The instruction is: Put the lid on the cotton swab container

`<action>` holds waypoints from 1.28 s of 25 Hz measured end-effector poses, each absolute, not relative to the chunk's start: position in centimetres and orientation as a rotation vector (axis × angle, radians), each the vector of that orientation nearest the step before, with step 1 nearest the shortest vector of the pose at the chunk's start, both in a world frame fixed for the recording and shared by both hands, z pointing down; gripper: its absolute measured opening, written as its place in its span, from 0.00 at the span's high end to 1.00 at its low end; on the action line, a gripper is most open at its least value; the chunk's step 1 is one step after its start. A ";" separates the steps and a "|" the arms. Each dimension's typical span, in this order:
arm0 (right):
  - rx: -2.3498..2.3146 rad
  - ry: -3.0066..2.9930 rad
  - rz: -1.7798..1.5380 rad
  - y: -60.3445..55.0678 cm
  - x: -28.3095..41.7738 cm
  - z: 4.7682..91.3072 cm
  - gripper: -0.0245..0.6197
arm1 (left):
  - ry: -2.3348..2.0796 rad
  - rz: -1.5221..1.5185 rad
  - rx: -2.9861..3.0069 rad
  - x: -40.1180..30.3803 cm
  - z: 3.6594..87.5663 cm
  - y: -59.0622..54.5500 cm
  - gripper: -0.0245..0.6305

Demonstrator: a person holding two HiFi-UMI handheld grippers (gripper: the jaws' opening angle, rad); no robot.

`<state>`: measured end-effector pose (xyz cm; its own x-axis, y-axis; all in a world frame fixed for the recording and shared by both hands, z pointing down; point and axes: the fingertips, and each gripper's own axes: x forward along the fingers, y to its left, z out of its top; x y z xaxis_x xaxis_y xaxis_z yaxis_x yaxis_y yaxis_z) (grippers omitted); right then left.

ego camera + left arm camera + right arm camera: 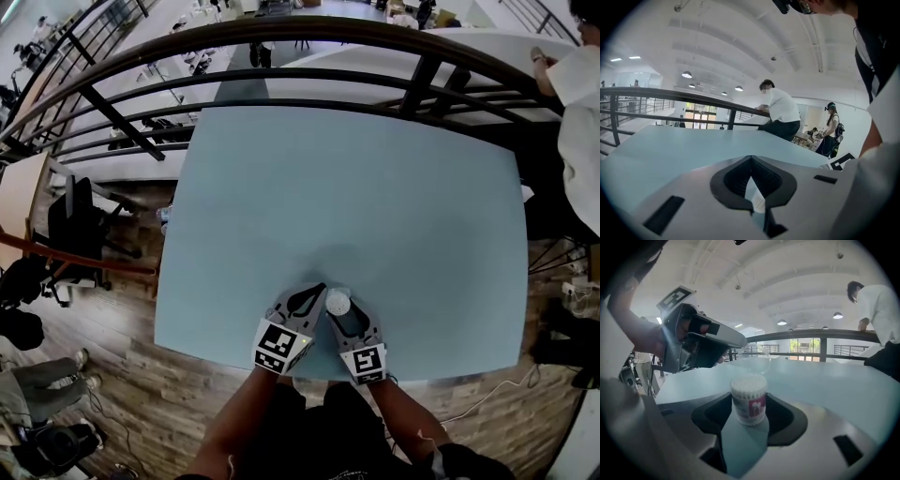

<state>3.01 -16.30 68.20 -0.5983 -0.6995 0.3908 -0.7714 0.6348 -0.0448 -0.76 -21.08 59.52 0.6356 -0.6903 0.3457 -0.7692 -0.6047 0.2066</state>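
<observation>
The cotton swab container (749,389), a small white tub with a red label, stands without a lid on the pale blue table (356,197) near its front edge. Its swab tips show at the top. My right gripper (749,398) is shut on it, one pad against each side. In the head view the container (337,302) sits at the tips of the right gripper (341,313). My left gripper (733,347) hovers just behind and left of it, shut on the clear lid (753,363). In the left gripper view the lid's rim (758,199) is pinched by the left gripper (751,163).
A black curved railing (309,37) runs behind the table's far edge. A person in a white shirt (577,103) leans on the railing at the right. The front table edge (309,361) lies right under both grippers. Wooden floor and chairs lie to the left.
</observation>
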 end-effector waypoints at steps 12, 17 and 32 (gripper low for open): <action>1.207 -2.506 0.379 -16.3 3.3 68.2 0.60 | -1.057 0.367 2.531 1.5 59.8 -19.4 0.95; 1.183 -2.515 0.328 -16.4 3.1 68.4 0.60 | -1.029 0.366 2.537 1.8 60.1 -18.7 0.95; 1.147 -2.466 0.306 -16.4 3.5 68.9 0.60 | -0.952 0.413 2.511 3.3 62.8 -16.7 0.95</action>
<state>3.54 -16.38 68.88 -0.5819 -0.6806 0.4452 -0.7688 0.6388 -0.0284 3.34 -16.75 62.84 0.7210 -0.5566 0.4128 -0.6818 -0.6762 0.2791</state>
